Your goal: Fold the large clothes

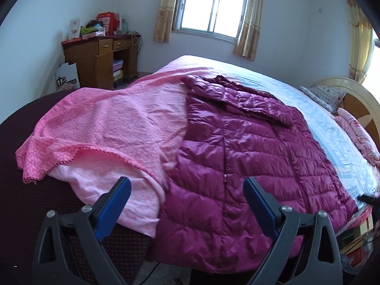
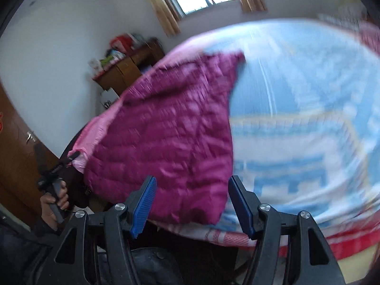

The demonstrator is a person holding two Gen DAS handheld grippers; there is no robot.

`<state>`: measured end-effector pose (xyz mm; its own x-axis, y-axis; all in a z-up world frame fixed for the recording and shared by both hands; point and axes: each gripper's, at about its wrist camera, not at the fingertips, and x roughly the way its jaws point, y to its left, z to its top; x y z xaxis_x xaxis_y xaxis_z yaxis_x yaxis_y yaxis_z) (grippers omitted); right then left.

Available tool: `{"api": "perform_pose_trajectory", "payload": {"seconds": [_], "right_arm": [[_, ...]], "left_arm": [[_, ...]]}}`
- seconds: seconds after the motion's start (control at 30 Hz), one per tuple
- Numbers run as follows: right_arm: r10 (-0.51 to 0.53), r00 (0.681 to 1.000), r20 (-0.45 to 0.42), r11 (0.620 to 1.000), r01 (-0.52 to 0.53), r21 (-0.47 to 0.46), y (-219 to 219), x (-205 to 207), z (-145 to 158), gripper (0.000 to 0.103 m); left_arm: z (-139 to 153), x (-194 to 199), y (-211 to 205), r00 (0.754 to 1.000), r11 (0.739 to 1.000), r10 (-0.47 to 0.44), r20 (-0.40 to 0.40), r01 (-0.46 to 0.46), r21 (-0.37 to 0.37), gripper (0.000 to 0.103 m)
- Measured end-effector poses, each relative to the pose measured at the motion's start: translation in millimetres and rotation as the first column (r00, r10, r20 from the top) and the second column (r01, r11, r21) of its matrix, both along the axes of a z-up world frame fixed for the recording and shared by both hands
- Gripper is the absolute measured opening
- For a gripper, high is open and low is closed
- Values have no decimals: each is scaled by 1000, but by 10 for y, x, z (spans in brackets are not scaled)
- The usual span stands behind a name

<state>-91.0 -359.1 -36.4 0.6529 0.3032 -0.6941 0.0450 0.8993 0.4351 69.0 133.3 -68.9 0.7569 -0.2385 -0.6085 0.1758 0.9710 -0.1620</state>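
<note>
A magenta quilted down jacket [image 1: 237, 147] lies spread flat on the bed, zipper up, hem hanging over the near edge, one sleeve folded across its chest. It also shows, blurred, in the right wrist view [image 2: 171, 130]. My left gripper [image 1: 187, 190] is open and empty, just short of the jacket's hem. My right gripper [image 2: 192, 190] is open and empty, near the jacket's lower right corner. The left gripper in a hand [image 2: 53, 185] shows at the far left of the right wrist view.
A pink sheet [image 1: 114, 123] lies rumpled left of the jacket. A light blue patterned bedcover [image 2: 296, 118] lies to its right. Pillows [image 1: 327, 95] and a wooden headboard [image 1: 361, 99] are at far right. A wooden desk [image 1: 99, 59] with clutter stands by the far wall.
</note>
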Motion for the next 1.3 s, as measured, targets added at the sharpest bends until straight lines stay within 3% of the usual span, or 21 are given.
{"api": "perform_pose_trajectory", "payload": {"seconds": [0.13, 0.23, 0.27, 0.3, 0.33, 0.47, 0.53, 0.67, 0.77, 0.87, 1.07, 1.3], "right_arm": [[49, 996, -73, 997, -45, 58, 140, 151, -326, 64], [100, 990, -94, 993, -106, -54, 360, 219, -366, 64], [109, 989, -98, 989, -117, -86, 403, 231, -365, 60], [107, 989, -102, 989, -117, -92, 404, 251, -377, 40], [104, 988, -119, 992, -111, -57, 369, 283, -409, 31], [136, 984, -117, 989, -128, 75, 280, 297, -440, 17], [161, 982, -96, 981, -148, 124, 264, 292, -343, 16], [172, 985, 31, 949, -174, 262, 121, 372, 25, 15], [136, 983, 126, 928, -171, 331, -37, 534, 308, 15], [74, 983, 166, 929, -128, 346, -201, 743, 466, 15], [-76, 985, 155, 911, 5, 413, -514, 1284, 444, 15], [-160, 984, 76, 933, 125, 338, -582, 1886, 313, 15]], "left_arm": [[-35, 42, 97, 999, 999, 23, -21, -24, -26, 97], [-19, 38, 144, 999, 999, 30, -17, -31, -42, 97], [-8, 34, 154, 999, 998, 30, -13, -31, -47, 97], [6, 29, 164, 1000, 998, 31, -8, -31, -49, 97], [18, 30, 170, 999, 998, 32, -4, -32, -48, 97], [79, 43, 225, 999, 998, 49, 13, -49, -35, 97], [130, 69, 301, 997, 997, 68, 24, -67, -40, 97], [246, 165, 520, 992, 991, 117, 44, -114, -64, 97], [306, 259, 678, 986, 985, 160, 45, -156, -77, 97], [346, 321, 780, 980, 979, 191, 56, -186, -79, 97], [267, 466, 928, 977, 974, 214, 19, -211, -87, 97], [158, 624, 795, 986, 986, 165, 14, -165, -2, 97]]}}
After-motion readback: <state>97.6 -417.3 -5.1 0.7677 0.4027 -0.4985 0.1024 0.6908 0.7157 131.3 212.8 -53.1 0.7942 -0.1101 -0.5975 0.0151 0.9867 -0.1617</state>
